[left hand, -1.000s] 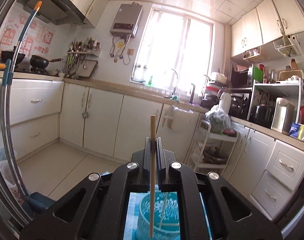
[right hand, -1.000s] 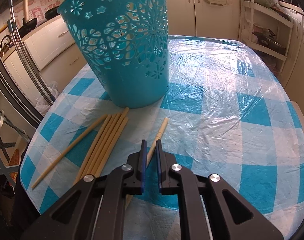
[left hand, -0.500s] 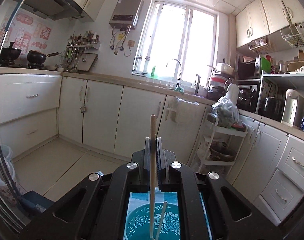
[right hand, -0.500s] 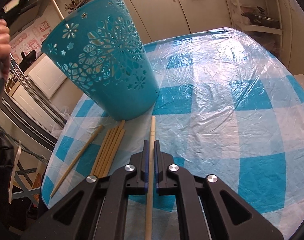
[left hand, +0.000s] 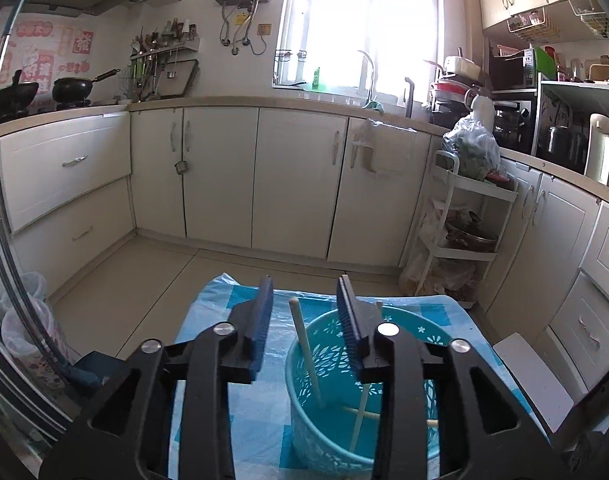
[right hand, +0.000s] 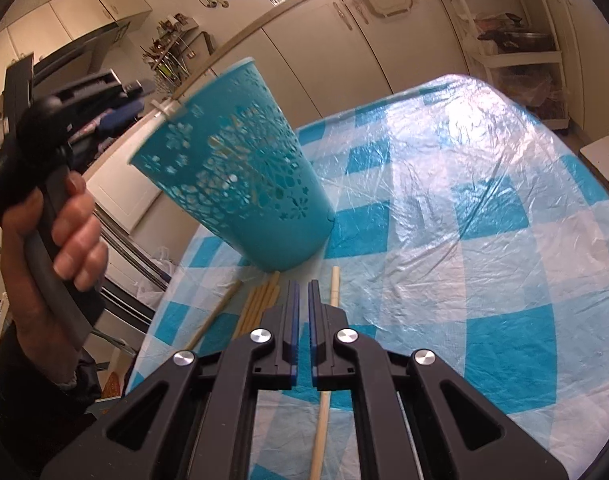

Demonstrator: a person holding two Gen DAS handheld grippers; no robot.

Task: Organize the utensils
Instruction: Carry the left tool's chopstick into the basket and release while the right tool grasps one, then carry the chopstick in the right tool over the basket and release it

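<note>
The left gripper (left hand: 306, 312) hangs above the teal basket (left hand: 332, 412) with its jaws wide apart and nothing between them; a chopstick (left hand: 304, 350) leans inside against the wall at about eleven o'clock, with others crossed on the bottom, so this looks like the drop-off spot. From the other side the person's hand (right hand: 64, 232) holds that tool at nine o'clock from the basket. A bundle of chopsticks (right hand: 260, 306) lies on the checked surface (right hand: 484, 240) just below the basket, waiting. The right gripper (right hand: 303, 320), jaws nearly together with nothing visibly between them, hovers beside a lone chopstick (right hand: 328, 340) at its one o'clock, probably lining up the next pick.
</note>
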